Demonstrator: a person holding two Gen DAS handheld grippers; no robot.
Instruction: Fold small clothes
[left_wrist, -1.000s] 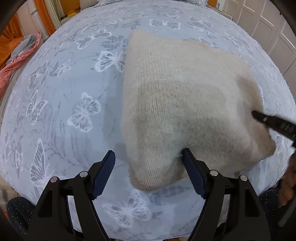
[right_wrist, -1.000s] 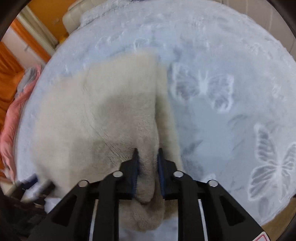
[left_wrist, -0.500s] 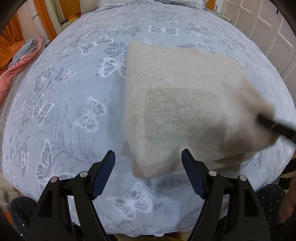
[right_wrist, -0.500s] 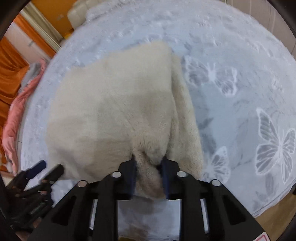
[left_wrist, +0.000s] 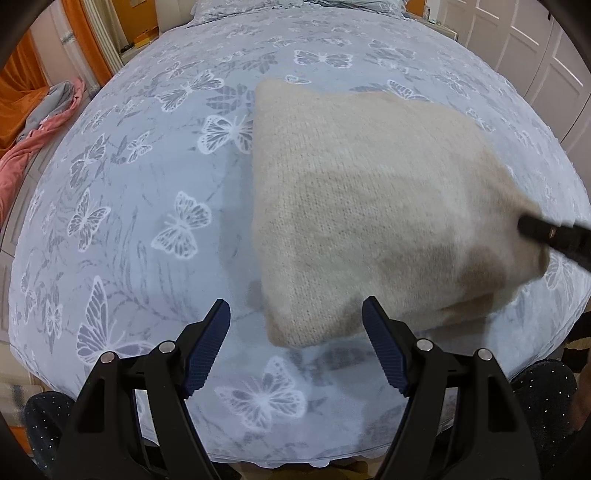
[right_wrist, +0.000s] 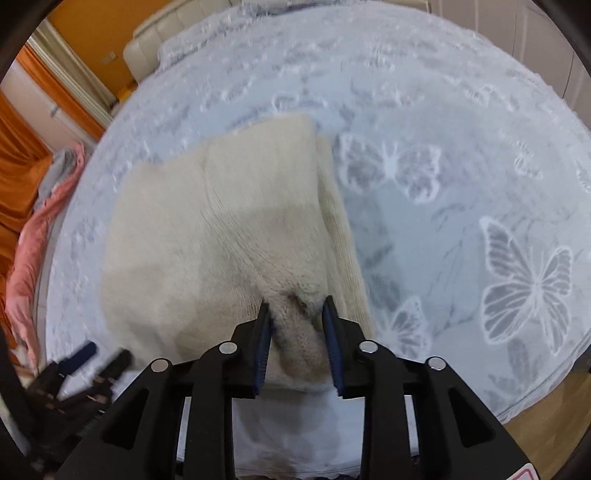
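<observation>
A folded cream knit sweater (left_wrist: 373, 206) lies on the butterfly-print bedspread (left_wrist: 147, 206); it also shows in the right wrist view (right_wrist: 221, 229). My left gripper (left_wrist: 295, 325) is open and empty, just in front of the sweater's near left corner, not touching it. My right gripper (right_wrist: 297, 317) has its jaws partly apart around a bunched near corner of the sweater, the cloth still between the pads. The right gripper shows at the sweater's right edge in the left wrist view (left_wrist: 554, 236). The left gripper shows low left in the right wrist view (right_wrist: 92, 362).
A pink and grey garment (left_wrist: 40, 136) hangs off the bed's left side, also in the right wrist view (right_wrist: 40, 229). Orange curtains (left_wrist: 22, 74) stand at the left, white cupboard doors (left_wrist: 535, 48) at the right. The bed's near edge (left_wrist: 280, 458) lies below the left gripper.
My left gripper has drawn back from the sweater's corner. My right gripper's jaws have widened around the bunched corner, and both grippers have pulled away, showing more of the bed.
</observation>
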